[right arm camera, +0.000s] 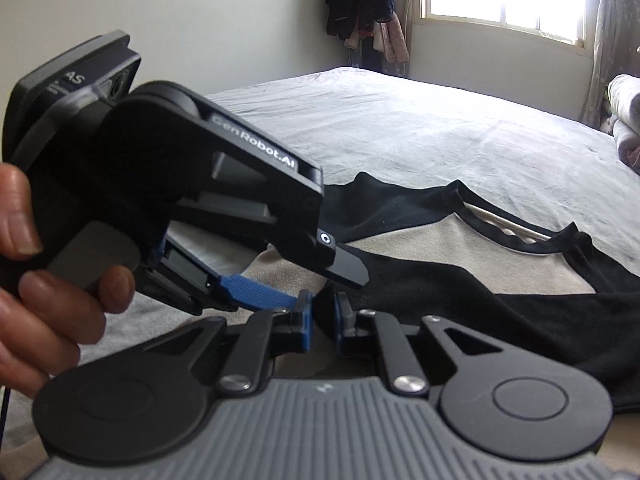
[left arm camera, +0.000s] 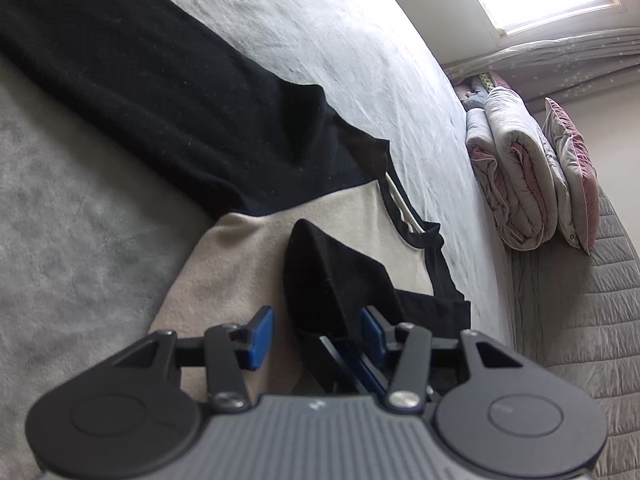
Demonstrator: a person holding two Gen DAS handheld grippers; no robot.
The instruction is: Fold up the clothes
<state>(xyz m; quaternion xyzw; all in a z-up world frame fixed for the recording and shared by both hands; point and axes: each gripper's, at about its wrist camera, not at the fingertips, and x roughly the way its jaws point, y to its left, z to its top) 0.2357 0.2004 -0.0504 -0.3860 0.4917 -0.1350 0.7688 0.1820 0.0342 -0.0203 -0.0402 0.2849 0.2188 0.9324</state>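
Blocking much of the right wrist view, the left gripper [right arm camera: 316, 280] is hanging half-spread over the raglan shirt [left arm camera: 240, 264] on the grey bed [left arm camera: 320, 40], a black sleeve fold [left arm camera: 320, 276] rising between its pads. Below it, the right gripper [right arm camera: 323, 322] is pinching that black fold, its contact hard to make out.

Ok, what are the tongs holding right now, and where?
Right tongs appear to pinch the black sleeve at its cuff end; left tongs stand open around it, gripping nothing.
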